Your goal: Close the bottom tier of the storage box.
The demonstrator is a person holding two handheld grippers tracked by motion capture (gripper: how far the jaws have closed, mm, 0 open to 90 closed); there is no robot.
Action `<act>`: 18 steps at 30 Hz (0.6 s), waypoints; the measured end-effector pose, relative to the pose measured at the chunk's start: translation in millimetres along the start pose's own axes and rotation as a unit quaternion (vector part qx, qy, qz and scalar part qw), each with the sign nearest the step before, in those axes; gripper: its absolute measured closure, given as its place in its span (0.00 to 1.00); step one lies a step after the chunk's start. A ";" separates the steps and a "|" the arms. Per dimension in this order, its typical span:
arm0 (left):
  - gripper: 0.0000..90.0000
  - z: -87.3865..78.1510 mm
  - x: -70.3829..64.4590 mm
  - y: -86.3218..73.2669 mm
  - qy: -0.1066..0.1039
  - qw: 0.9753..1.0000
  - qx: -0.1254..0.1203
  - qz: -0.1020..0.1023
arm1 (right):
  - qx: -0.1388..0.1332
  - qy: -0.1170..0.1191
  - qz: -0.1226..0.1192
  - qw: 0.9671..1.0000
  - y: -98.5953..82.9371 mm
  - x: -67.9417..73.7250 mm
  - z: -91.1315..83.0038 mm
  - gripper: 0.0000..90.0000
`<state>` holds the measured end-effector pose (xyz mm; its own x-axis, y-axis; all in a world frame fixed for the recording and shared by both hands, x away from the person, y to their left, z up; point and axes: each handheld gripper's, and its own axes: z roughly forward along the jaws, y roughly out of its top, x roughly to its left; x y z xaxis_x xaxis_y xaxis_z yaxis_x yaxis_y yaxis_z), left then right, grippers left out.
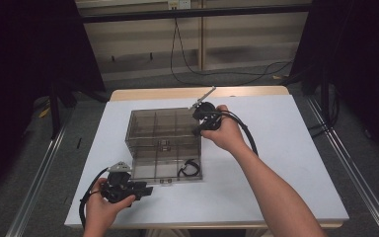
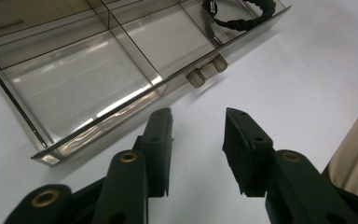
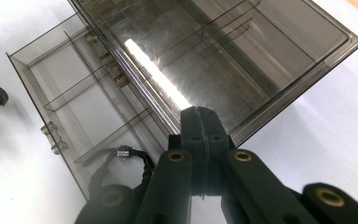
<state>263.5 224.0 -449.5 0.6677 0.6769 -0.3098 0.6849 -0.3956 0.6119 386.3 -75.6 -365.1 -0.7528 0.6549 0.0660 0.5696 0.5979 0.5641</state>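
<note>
Box: I see a smoky clear compartment box (image 1: pixel 164 143) near the middle of the white bench (image 1: pixel 286 148), lid (image 1: pixel 164 124) raised and tilted back toward the far edge.
Box interior: dividers split the tray into compartments; a black coiled cable (image 1: pixel 188 169) lies in the near right corner compartment in the high view.
Latch: two small clear latch knobs (image 2: pixel 207 71) sit on the front wall of the tray, seen from the left gripper view.
Right gripper: my right gripper (image 1: pixel 201 114) is at the right edge of the raised lid; in the right gripper view its jaws are pressed together and their tips meet the lid's edge (image 3: pixel 199 114). I cannot tell whether a sliver of the lid sits between them.
Right hand: wrapped round the gripper body (image 1: pixel 225 132), forearm crossing the bench from the near right.
Left gripper: my left gripper (image 1: pixel 145 190) is low over the bench, just beside the box's near left corner, pointing right. Jaws spread with bare bench between them (image 2: pixel 198 135); nothing held.
Left hand: at the near left edge of the bench (image 1: pixel 103 205), cable looping off to its left.
Contact: left gripper apart from the box; front wall lies just ahead of its fingertips (image 2: pixel 161 116).
</note>
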 end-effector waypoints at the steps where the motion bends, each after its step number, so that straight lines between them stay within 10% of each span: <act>1: 0.72 0.8 0.4 0.5 -0.003 1.000 0.005 0.002 | -0.001 0.000 -0.001 1.000 -0.3 -0.1 0.0 1.00; 18: 0.87 11.0 -8.3 8.2 0.011 1.000 0.014 -0.003 | -0.011 0.000 0.009 1.000 -3.3 -0.4 -0.4 1.00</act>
<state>266.8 208.3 -449.9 0.6580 0.6918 -0.2973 0.6962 -0.4085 0.5902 384.6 -78.0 -366.7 -0.7429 0.6651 0.0767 0.5752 0.5754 0.5814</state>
